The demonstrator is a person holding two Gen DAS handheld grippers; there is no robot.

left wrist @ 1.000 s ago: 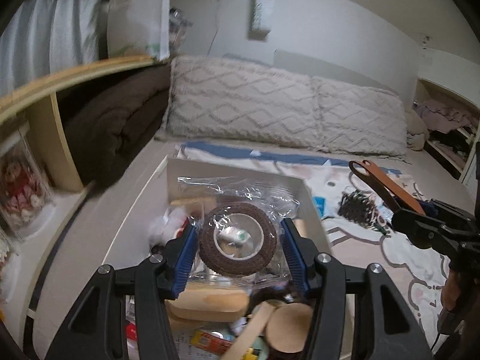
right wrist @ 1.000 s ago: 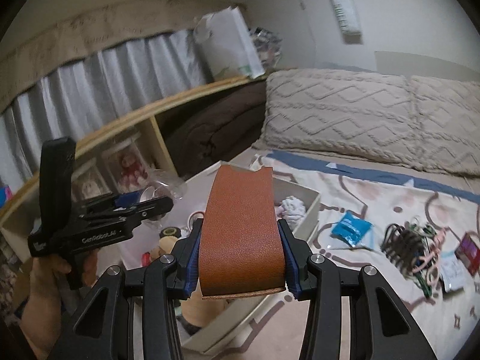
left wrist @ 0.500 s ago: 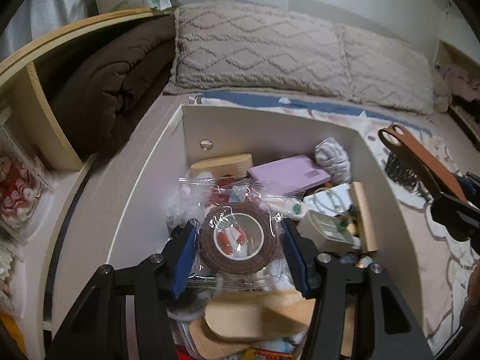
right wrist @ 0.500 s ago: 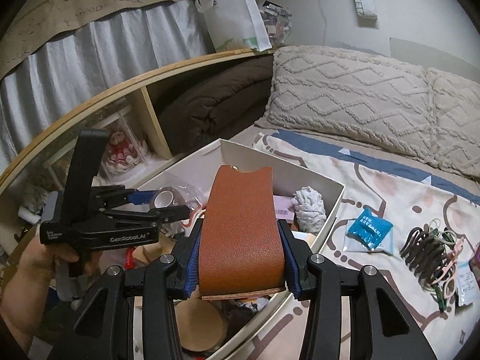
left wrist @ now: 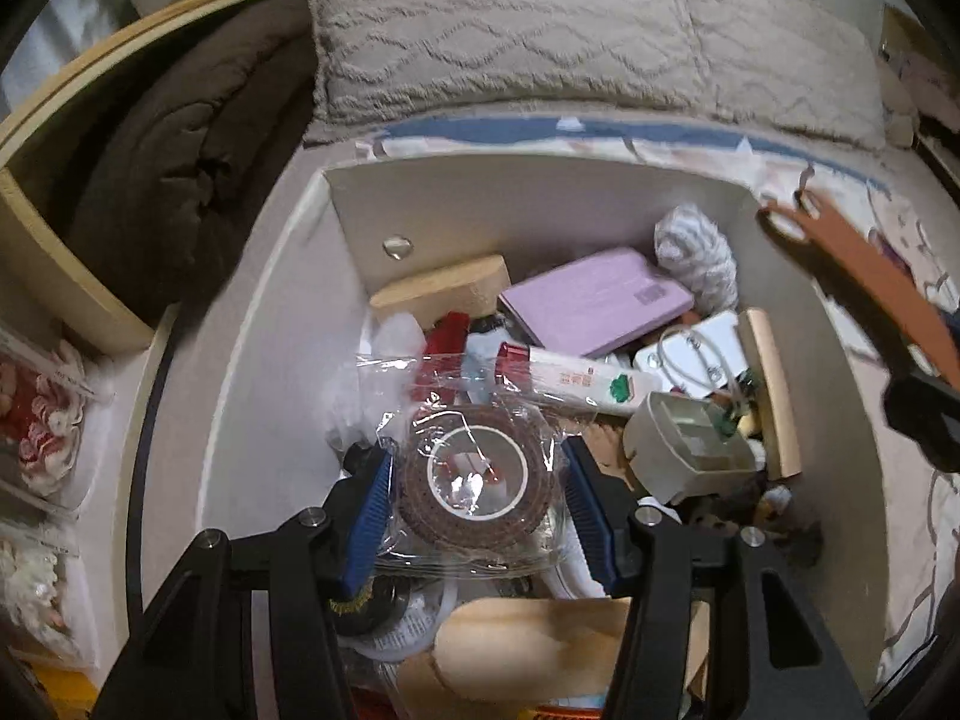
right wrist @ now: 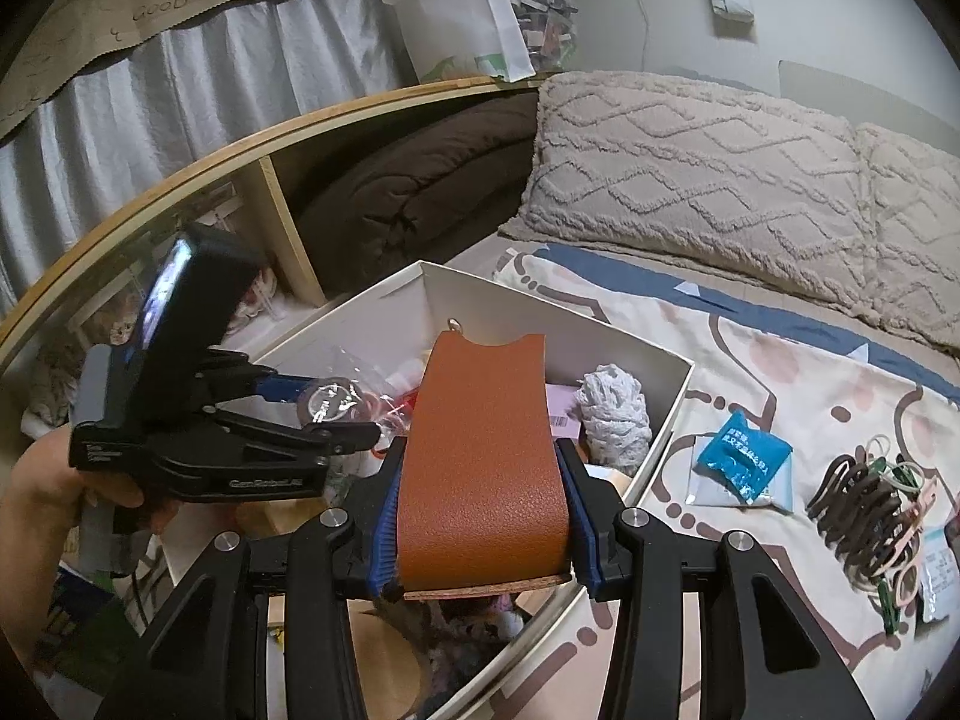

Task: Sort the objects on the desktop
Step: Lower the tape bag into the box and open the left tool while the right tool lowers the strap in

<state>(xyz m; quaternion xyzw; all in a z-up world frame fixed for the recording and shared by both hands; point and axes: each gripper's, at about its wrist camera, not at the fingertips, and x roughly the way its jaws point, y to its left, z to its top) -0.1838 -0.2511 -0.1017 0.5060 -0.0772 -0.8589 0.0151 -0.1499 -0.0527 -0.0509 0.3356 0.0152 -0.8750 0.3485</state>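
My left gripper (left wrist: 477, 489) is shut on a brown tape roll in a clear plastic bag (left wrist: 474, 480) and holds it low inside the white box (left wrist: 540, 198), over the clutter. It also shows in the right wrist view (right wrist: 327, 414). My right gripper (right wrist: 483, 516) is shut on a brown leather case (right wrist: 483, 456), held above the box's near right rim (right wrist: 672, 420). The case shows in the left wrist view (left wrist: 864, 276) at the right edge.
The box holds a lilac box (left wrist: 594, 300), a wooden block (left wrist: 444, 288), a white yarn ball (left wrist: 696, 252), a tube and a grey plug. On the bedsheet lie a blue packet (right wrist: 744, 456) and a pile of hair ties (right wrist: 870, 504). Pillows and a shelf stand behind.
The left gripper has tipped down and dropped with the tape roll into the box. The right gripper has moved with the leather case closer over the box.
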